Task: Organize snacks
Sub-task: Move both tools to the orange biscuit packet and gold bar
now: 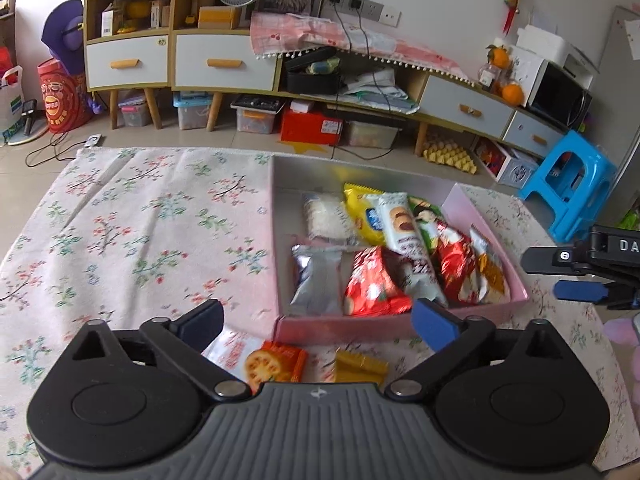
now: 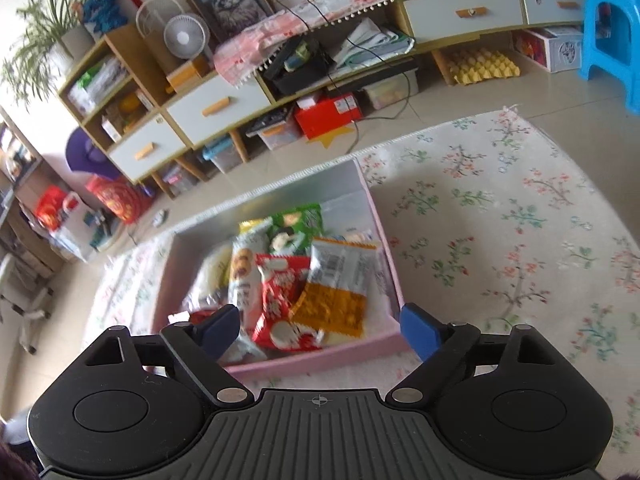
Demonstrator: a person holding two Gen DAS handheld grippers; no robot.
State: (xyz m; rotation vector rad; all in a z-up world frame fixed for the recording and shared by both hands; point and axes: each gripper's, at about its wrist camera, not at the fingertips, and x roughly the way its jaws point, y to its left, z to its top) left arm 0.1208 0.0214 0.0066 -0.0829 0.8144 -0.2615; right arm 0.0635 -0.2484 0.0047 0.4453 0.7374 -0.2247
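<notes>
A pink box (image 1: 340, 326) (image 2: 394, 280) lies on a floral cloth and holds several snack packets: a silver one (image 1: 316, 280), a red one (image 1: 372, 288) (image 2: 280, 300), a long white biscuit pack (image 1: 408, 236), a yellow one (image 1: 362, 216) and an orange-and-grey one (image 2: 340, 288). In front of the box lie an orange cracker packet (image 1: 264, 364) and a small yellow packet (image 1: 360, 366). My left gripper (image 1: 318, 320) stands open above the box's near wall, holding nothing. My right gripper (image 2: 322, 326) is open over the box's near end, nothing between its pads; it also shows as the right gripper (image 1: 560, 274).
The floral cloth (image 1: 140, 232) (image 2: 500, 220) spreads wide on both sides of the box. Beyond it are a tiled floor, a low cabinet with drawers (image 1: 224, 62), storage bins beneath, and a blue stool (image 1: 568, 188).
</notes>
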